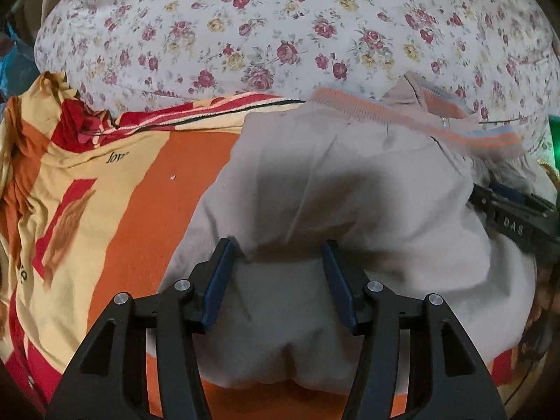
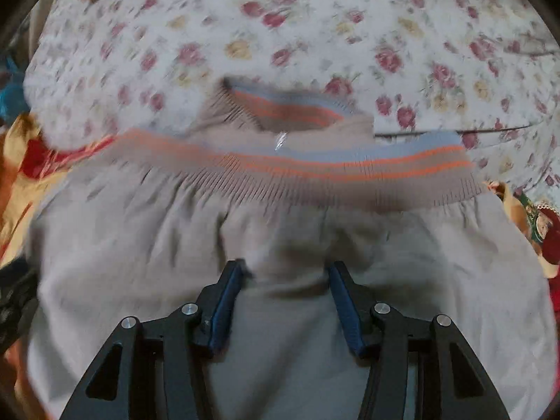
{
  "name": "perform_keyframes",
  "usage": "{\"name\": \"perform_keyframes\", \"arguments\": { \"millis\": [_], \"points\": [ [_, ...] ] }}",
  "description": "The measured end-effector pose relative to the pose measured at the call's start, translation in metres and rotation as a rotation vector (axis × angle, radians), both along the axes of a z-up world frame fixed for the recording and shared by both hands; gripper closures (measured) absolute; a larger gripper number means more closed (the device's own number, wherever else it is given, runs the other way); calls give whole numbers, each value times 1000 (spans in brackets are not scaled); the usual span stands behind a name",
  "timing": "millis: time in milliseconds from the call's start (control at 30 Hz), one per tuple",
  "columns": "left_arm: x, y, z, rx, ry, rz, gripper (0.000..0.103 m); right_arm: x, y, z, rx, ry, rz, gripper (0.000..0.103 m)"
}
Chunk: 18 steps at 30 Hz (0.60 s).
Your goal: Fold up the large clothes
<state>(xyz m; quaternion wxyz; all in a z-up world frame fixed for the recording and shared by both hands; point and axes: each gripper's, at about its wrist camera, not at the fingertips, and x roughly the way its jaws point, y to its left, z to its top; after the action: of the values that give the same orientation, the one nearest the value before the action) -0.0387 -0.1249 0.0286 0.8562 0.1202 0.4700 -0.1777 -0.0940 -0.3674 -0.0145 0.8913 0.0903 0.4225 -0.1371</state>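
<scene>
A beige zip jacket with ribbed orange and blue striped hem and collar lies folded over on the bed; it also fills the right wrist view. Its striped hem lies across the far side, with the collar and a zip pull behind it. My left gripper is open, its fingers standing apart over a fold of the beige cloth. My right gripper is open too, low over the jacket's middle. The right gripper shows at the right edge of the left wrist view.
An orange, yellow and red patterned cloth lies under and left of the jacket. A white sheet with red roses covers the bed beyond. A colourful cloth lies at the right edge.
</scene>
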Motion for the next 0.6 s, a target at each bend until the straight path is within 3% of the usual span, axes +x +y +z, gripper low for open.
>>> {"name": "perform_keyframes", "arguments": {
  "millis": [167, 400, 600],
  "points": [
    [1, 1, 0, -16, 8, 11, 49, -3, -3, 9, 33, 32, 0, 53],
    [1, 4, 0, -28, 10, 22, 49, -10, 10, 44, 40, -50, 36, 53],
    [0, 4, -1, -25, 11, 22, 49, 28, 25, 26, 30, -16, 21, 52]
  ]
}}
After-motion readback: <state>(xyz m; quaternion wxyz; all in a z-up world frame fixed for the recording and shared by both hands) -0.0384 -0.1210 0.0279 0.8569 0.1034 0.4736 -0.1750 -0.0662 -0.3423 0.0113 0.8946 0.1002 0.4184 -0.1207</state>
